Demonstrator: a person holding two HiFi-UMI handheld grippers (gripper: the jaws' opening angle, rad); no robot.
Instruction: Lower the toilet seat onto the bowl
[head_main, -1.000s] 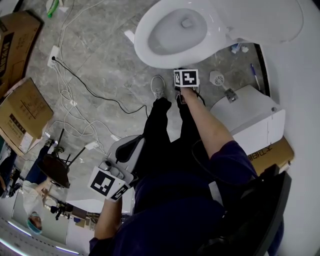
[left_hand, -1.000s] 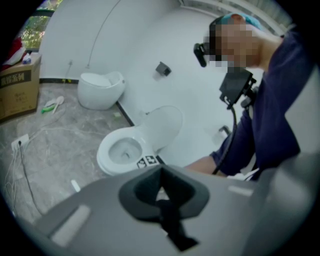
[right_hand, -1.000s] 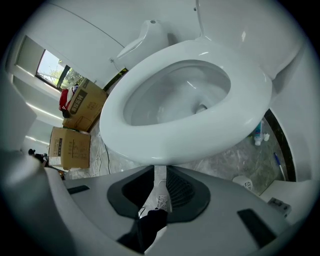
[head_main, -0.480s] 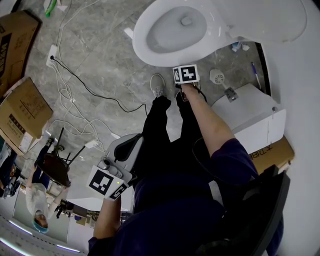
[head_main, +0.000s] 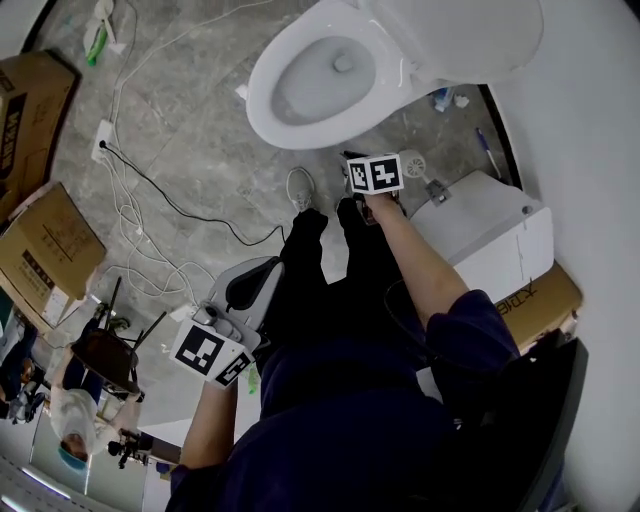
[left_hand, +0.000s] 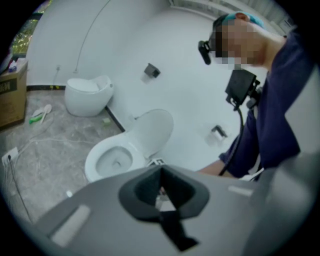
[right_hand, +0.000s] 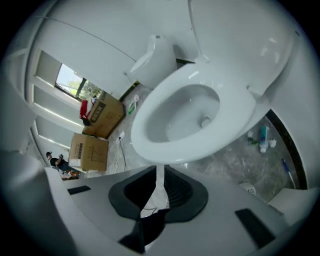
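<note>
The white toilet stands at the top of the head view. Its seat ring lies flat on the bowl and the lid stands up against the wall. My right gripper hovers just in front of the bowl's front rim, pointing steeply down. Its jaws have just been closing and now leave a narrow slit with nothing between them. My left gripper is held low by my left leg, far from the toilet. In its own view the left gripper's jaw tips meet, with nothing in them.
Cardboard boxes and loose white cables lie on the grey floor at left. A white cabinet stands right of my legs. Small bottles sit behind the toilet. A second white fixture stands along the far wall.
My right gripper has lifted away from the bowl's front rim and drawn back a little toward me. The left gripper has shifted slightly. The seat and lid have not moved.
</note>
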